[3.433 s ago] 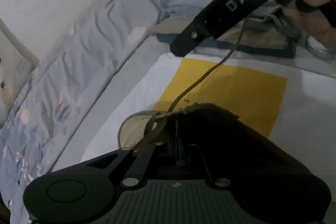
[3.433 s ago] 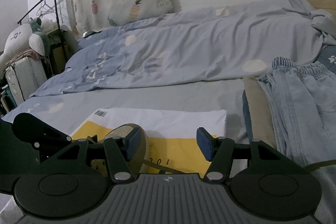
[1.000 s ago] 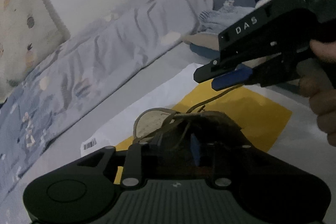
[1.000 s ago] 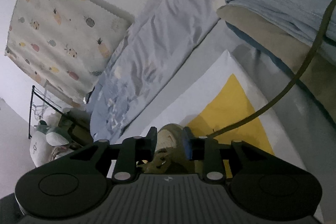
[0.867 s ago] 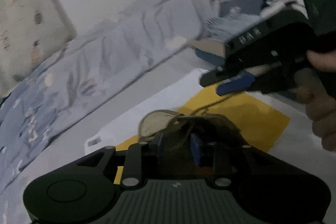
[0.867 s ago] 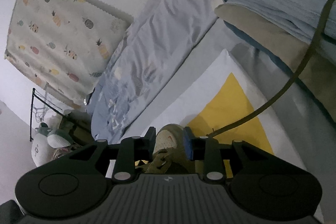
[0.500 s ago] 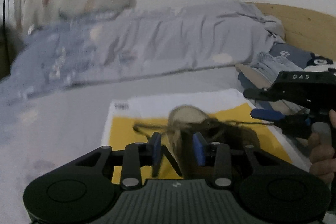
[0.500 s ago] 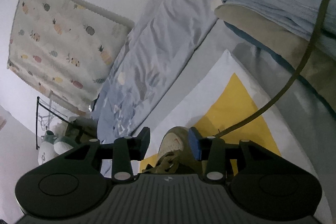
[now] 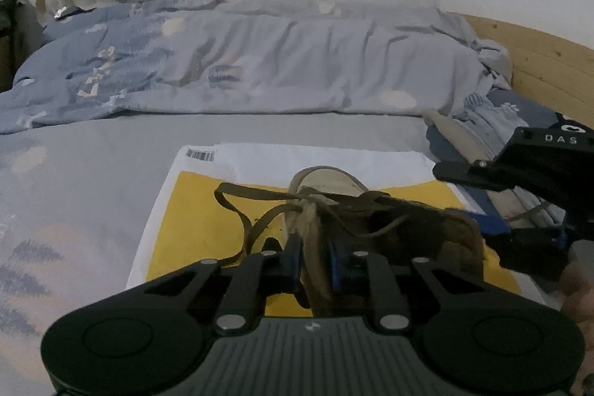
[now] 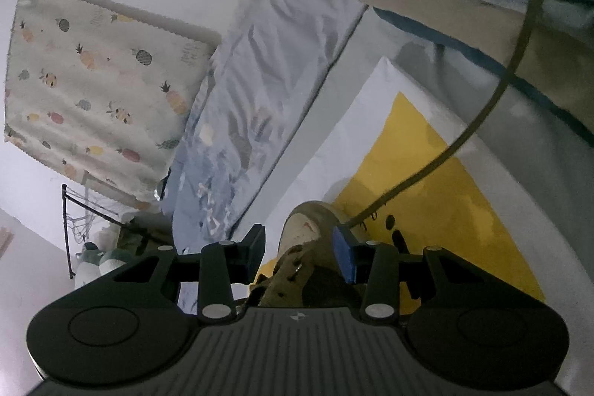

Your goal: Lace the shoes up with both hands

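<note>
One shoe (image 9: 371, 210) between left fingers (image 9: 291, 257)

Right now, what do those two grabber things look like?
Each hand-held gripper is black plastic with a ribbed grey top, round caps at the sides, silver screws, and blue pads on its two fingers. That goes for the left hand-held gripper and the right hand-held gripper. From the left camera, white letters "DAS" show on the right one's side.

Left wrist view level, close behind shoe (image 9: 371, 210) on bed (image 9: 92, 173), right wrist view rolled sideways, close, both sharing shoe, yellow sheet (image 10: 427, 173).
</note>
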Tool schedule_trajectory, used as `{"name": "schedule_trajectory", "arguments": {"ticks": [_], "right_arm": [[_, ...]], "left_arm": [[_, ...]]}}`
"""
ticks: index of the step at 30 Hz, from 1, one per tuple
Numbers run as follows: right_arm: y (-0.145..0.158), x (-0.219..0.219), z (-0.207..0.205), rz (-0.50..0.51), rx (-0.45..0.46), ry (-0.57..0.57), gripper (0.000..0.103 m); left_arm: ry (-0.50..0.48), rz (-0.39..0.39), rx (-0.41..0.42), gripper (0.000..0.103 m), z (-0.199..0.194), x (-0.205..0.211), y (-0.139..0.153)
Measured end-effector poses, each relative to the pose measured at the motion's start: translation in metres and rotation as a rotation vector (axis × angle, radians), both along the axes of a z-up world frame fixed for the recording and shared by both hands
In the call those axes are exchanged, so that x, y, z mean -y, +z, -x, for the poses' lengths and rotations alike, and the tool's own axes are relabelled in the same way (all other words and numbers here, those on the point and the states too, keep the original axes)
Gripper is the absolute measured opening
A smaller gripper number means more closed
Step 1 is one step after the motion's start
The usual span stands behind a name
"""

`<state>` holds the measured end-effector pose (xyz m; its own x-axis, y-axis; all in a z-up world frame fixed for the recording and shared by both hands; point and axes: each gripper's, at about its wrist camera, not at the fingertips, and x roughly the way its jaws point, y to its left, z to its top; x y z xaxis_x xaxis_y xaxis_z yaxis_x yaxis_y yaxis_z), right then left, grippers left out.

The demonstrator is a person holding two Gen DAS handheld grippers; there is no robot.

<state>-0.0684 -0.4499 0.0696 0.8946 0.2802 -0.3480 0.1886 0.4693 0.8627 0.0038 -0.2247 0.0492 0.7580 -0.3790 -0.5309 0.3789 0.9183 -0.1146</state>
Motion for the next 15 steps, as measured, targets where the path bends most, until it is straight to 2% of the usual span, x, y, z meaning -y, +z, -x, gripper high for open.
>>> {"name": "schedule_trajectory", "arguments": {"ticks": [10, 15], "right_arm": [[-0.009, -0.014, -0.001, -0.022, -0.019, -0.025, 0.042], [-0.013, -0.022, -0.002, -0.025, -0.037, -0.034, 0.031]], "left_arm": [[0.009, 0.012, 0.027, 0.012, 0.004, -0.001, -0.003], [0.012, 0.024, 0.022, 0.012, 0.004, -0.002, -0.003]]}}
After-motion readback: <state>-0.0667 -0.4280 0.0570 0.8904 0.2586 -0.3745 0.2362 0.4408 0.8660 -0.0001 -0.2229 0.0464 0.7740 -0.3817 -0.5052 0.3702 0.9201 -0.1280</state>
